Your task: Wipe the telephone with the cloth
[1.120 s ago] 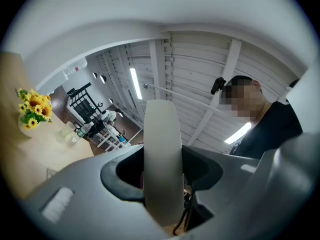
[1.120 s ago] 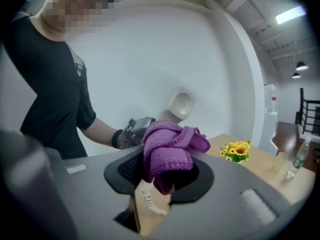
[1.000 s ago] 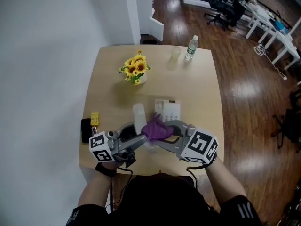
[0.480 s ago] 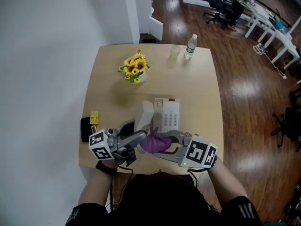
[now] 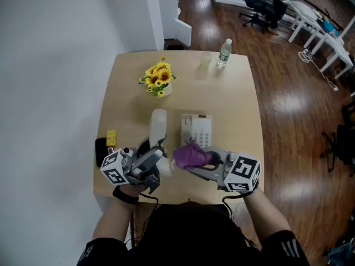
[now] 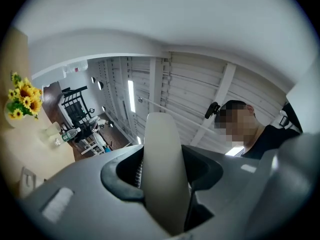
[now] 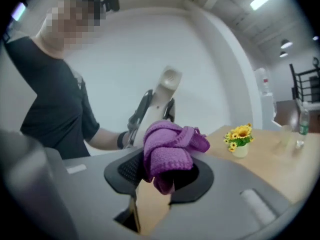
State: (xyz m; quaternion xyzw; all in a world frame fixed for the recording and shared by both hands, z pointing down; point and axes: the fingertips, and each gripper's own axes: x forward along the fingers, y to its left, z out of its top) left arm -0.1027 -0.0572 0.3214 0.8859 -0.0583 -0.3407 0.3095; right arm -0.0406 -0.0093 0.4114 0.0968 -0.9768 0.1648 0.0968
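The left gripper [image 5: 157, 158], clamped on the handset [image 5: 158, 125], has lifted it off the telephone base [image 5: 197, 131]; the right gripper [image 5: 194, 160] pinches the purple cloth [image 5: 188, 153] alongside, ready for wiping

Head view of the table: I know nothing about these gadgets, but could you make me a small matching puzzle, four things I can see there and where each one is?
Things
1. handset
2. purple cloth
3. sunflowers
4. water bottle

Places
A. at the far edge of the table, beside a clear cup
B. clamped in the left gripper
C. in a small white pot standing on the table
D. clamped in the right gripper

Pairs: 1-B, 2-D, 3-C, 4-A
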